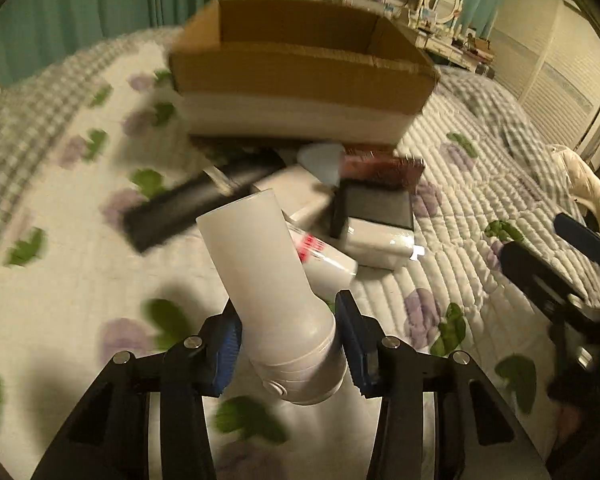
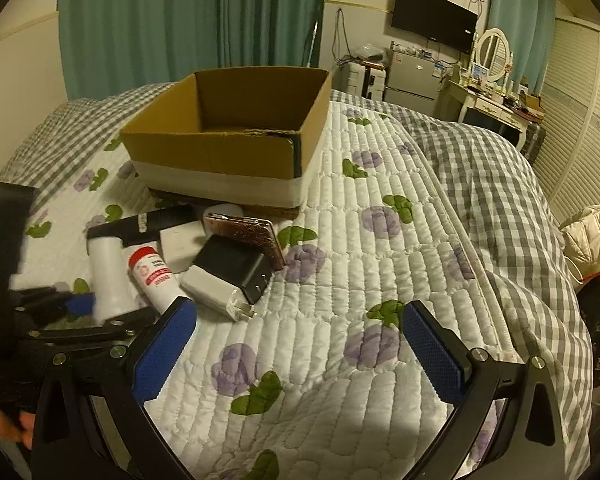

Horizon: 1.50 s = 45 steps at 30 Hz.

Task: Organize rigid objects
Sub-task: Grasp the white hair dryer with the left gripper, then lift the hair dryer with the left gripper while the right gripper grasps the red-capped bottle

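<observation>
My left gripper [image 1: 288,340] is shut on a white plastic bottle [image 1: 268,280] and holds it above the quilt, tilted toward the pile; the bottle also shows in the right wrist view [image 2: 108,280]. An open cardboard box [image 1: 300,64] [image 2: 228,128] stands on the bed behind the pile. The pile holds a red-capped white bottle [image 2: 156,276], a black and white charger [image 2: 228,276], a patterned flat case [image 2: 244,232], a black bar [image 2: 148,220] and a white block [image 2: 178,248]. My right gripper [image 2: 296,344] is open and empty over the quilt, right of the pile.
The bed has a white quilt with purple flowers [image 2: 340,240] and a grey checked blanket [image 2: 500,200]. A dressing table with a mirror [image 2: 492,76], a small fridge [image 2: 412,76] and a wall TV [image 2: 436,16] stand behind. A cream jacket [image 2: 592,236] lies at the right.
</observation>
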Tool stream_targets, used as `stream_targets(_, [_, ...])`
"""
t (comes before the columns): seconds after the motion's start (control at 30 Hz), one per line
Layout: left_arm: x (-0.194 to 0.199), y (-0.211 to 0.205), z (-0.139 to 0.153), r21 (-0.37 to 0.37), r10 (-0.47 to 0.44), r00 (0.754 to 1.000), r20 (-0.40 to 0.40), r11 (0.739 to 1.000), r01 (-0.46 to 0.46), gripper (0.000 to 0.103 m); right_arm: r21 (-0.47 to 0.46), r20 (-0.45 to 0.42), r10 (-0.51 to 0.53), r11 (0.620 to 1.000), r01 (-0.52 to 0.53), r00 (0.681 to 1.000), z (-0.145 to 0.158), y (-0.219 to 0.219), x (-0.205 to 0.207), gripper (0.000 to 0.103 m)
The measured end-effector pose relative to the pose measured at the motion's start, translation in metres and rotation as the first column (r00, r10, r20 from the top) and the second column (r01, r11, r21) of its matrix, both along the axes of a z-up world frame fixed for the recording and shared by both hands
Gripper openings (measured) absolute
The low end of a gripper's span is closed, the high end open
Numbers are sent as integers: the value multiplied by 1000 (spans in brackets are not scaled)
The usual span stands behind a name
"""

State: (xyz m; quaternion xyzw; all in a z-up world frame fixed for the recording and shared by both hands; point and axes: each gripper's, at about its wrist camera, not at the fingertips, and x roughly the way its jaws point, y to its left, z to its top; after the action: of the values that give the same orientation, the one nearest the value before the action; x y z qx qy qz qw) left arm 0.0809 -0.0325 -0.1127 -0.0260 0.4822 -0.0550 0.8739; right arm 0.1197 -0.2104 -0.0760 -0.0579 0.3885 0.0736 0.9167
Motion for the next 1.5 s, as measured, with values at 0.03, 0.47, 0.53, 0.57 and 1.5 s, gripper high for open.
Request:
stream_targets(0.03, [-3, 8, 8, 18, 3, 1000, 16, 1000, -3, 46, 0, 1, 9, 1000, -9, 1000, 1, 2, 0, 103])
stream_targets(0.47, [-8, 75, 22, 137, 18, 1000, 3, 990, -18, 46, 87, -129, 417, 909, -408, 900, -13, 100, 37, 87])
stream_targets(0.53, [-7, 78, 21, 144, 30, 1000, 8, 989, -30, 46, 75, -166, 443, 897, -436, 881, -27, 115, 44, 73])
stream_targets(0.57, [-6, 79, 21, 142, 34, 999, 13, 989, -36, 46, 68, -179, 437, 899, -432, 882, -36, 120, 49, 66])
stream_targets(1.5, [50, 12, 148, 173, -104, 965, 240, 983, 63, 46, 7, 104, 344, 938, -347, 933, 97, 85, 69, 36])
